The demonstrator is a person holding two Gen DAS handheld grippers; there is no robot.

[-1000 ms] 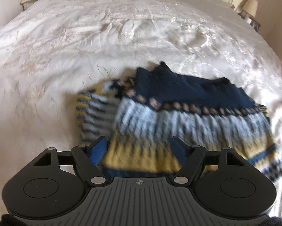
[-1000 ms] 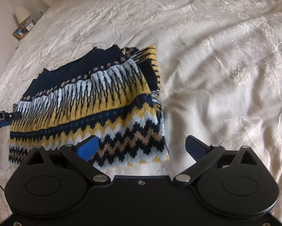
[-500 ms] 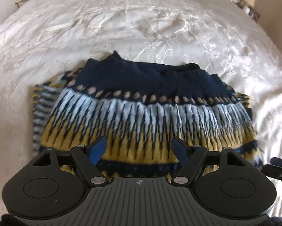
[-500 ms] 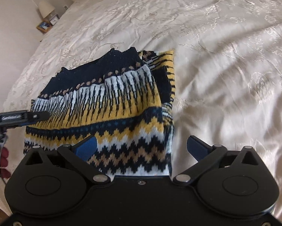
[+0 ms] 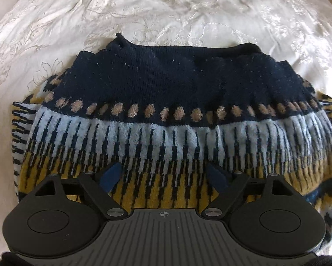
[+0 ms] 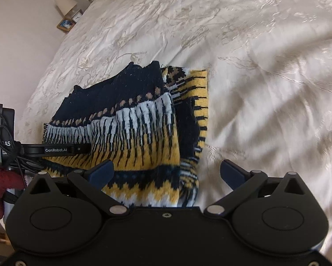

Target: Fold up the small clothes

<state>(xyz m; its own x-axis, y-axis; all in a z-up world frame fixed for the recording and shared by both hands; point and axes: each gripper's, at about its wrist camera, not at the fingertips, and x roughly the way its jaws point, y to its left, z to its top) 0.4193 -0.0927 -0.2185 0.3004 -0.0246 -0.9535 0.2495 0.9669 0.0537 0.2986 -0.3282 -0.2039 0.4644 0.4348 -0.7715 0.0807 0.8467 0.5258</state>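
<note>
1 folded, chunky-knit patterned sweater [image 5: 170, 133]

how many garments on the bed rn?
1. A single folded patterned sweater lies on the white bedspread, directly ahead of the open left gripper; the open right gripper sits at its right edge. Anything under its layers would be hidden.

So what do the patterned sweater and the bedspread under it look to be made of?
The sweater looks like a knitted, wool-like yarn, matte and slightly fuzzy: rib lines and specks of lint show on the navy band. The bedspread looks like a woven cream fabric with a satin-like sheen: raised floral stitching catches the light, and fine creases run across it. The exact fibre of either cannot be told.
</note>
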